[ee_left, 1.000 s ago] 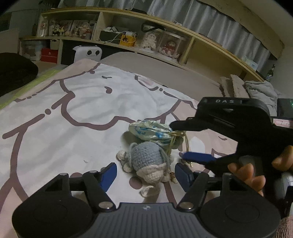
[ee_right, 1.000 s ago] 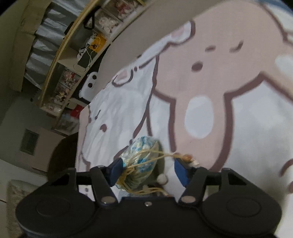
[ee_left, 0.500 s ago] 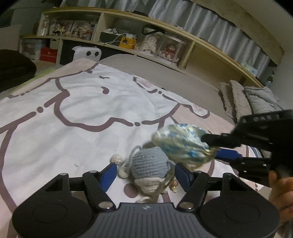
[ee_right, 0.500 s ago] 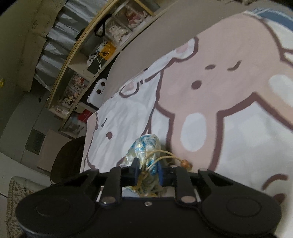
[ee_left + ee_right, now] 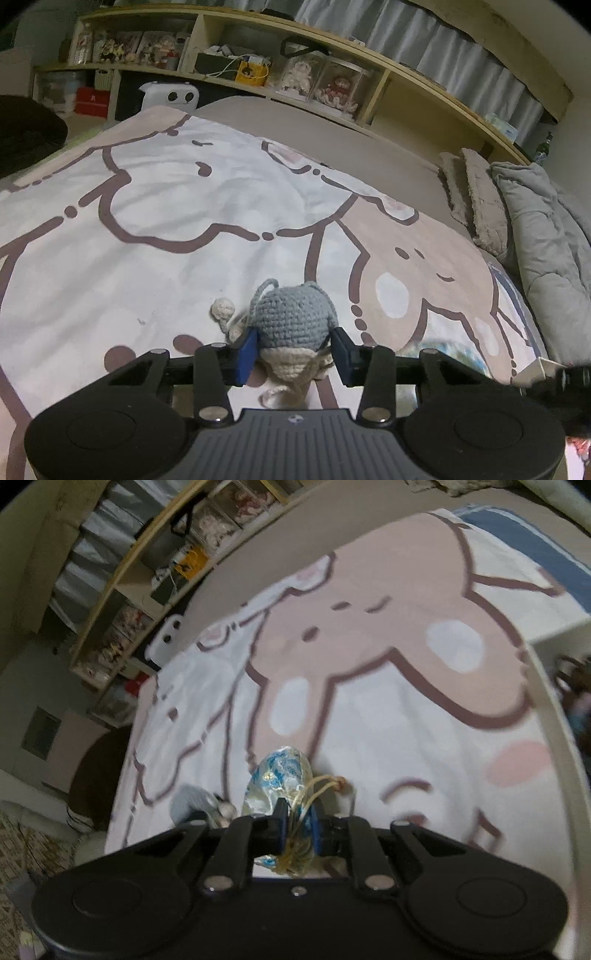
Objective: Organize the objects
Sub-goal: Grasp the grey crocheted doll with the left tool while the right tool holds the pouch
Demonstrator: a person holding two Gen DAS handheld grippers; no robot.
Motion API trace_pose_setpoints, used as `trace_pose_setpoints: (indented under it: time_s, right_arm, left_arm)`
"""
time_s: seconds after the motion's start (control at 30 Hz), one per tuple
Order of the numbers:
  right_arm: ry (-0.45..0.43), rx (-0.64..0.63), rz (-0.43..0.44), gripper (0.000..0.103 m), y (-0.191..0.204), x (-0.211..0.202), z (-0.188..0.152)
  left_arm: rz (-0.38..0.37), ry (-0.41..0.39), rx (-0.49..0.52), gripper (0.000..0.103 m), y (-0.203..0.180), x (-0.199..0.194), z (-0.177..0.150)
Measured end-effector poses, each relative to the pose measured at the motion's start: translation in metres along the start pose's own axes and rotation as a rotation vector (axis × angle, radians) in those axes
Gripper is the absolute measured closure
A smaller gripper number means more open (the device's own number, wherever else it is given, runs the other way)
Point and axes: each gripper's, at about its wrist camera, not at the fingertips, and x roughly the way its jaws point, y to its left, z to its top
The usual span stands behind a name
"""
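We see a bed [image 5: 184,206] covered by a white quilt printed with a large pink cartoon animal, with a long wooden shelf [image 5: 388,74] of figurines behind it. Our left gripper [image 5: 295,350] has its blue pads pressed against both sides of a grey crocheted toy [image 5: 293,317], which lies on the quilt. Our right gripper [image 5: 295,825] is clamped on the yellow drawstrings of a shiny blue-and-white pouch [image 5: 279,779], which sticks out ahead of the fingers above the quilt, beside a white bin [image 5: 550,716].
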Motion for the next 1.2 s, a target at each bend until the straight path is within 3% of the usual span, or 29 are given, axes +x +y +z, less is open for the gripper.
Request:
trace_pose_setpoints:
  time_s: [0.33, 0.53, 0.7, 0.77, 0.87, 0.93, 1.03, 1.2]
  right_arm:
    - [-0.004, 0.025, -0.049, 0.09, -0.023, -0.049, -0.031]
    - [0.027, 0.047, -0.085, 0.09, -0.037, -0.075, -0.053]
    - [0.031, -0.035, -0.173, 0.088, -0.042, -0.079, -0.065]
    - [0.018, -0.088, -0.184, 0.08, -0.039, -0.076, -0.067]
    - [-0.016, -0.236, -0.193, 0.056, -0.025, -0.074, -0.07]
    - [-0.04, -0.343, -0.196, 0.034, -0.016, -0.071, -0.074]
    - [-0.047, -0.478, -0.183, 0.022, -0.009, -0.063, -0.078]
    - [0.002, -0.643, -0.196, 0.017, 0.001, -0.045, -0.086]
  left_arm:
    - [-0.02, 0.074, 0.02, 0.062, -0.016, -0.029, -0.004]
    - [-0.037, 0.189, 0.062, 0.062, -0.028, -0.053, -0.017]
    - [-0.023, 0.249, 0.097, 0.061, -0.033, -0.061, -0.028]
    - [-0.015, 0.248, 0.111, 0.061, -0.036, -0.058, -0.03]
    - [-0.002, 0.233, 0.122, 0.057, -0.042, -0.055, -0.031]
    - [0.005, 0.228, 0.131, 0.053, -0.045, -0.052, -0.031]
    - [0.011, 0.229, 0.139, 0.049, -0.047, -0.049, -0.032]
    - [0.032, 0.242, 0.136, 0.048, -0.044, -0.042, -0.034]
